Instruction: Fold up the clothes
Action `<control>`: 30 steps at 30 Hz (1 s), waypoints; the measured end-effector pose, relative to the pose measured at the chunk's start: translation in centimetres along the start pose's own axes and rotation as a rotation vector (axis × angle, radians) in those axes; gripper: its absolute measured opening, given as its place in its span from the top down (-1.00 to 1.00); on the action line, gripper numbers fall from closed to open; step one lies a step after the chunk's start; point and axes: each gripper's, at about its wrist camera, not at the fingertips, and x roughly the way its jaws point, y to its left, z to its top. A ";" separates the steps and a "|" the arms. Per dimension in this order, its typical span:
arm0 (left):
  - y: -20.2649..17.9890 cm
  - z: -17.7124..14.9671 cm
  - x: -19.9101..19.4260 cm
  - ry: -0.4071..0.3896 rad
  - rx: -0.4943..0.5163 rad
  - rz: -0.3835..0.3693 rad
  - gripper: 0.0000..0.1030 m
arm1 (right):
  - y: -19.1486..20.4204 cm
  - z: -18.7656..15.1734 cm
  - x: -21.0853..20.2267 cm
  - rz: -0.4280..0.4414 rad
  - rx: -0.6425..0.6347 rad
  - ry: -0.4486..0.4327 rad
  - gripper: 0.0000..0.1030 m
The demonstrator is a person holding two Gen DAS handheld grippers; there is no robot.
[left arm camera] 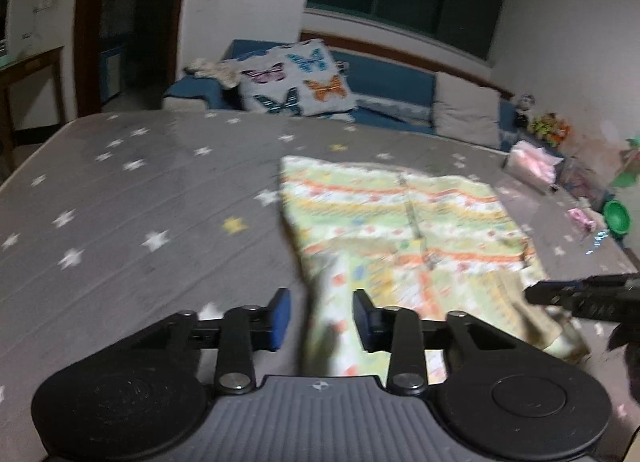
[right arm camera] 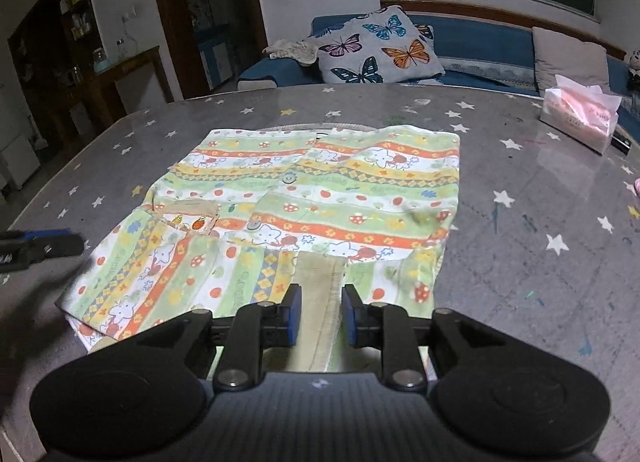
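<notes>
A little shirt (right arm camera: 308,206) with green, orange and yellow stripes lies flat on the gray table (right arm camera: 520,262) with stars. The right gripper (right arm camera: 322,320) is spread apart, and the shirt's near edge sits right under its tips. The left gripper (left arm camera: 322,320) is spread apart too, at the shirt's left corner, with a bit of cloth between its fingers, not pinched.

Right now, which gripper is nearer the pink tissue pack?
Right. The right gripper sits on the shirt's near edge, tissue pack ahead-right; the left gripper is further left.
</notes>
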 end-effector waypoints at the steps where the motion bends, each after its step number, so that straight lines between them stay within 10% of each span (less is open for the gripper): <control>1: -0.4 0.3 0.4 -0.003 0.005 -0.007 0.37 | 0.1 0.0 0.0 0.002 -0.003 -0.003 0.58; 30: 0.4 1.1 6.2 0.054 0.073 0.075 0.49 | 1.2 0.1 1.0 0.078 -0.087 0.028 0.58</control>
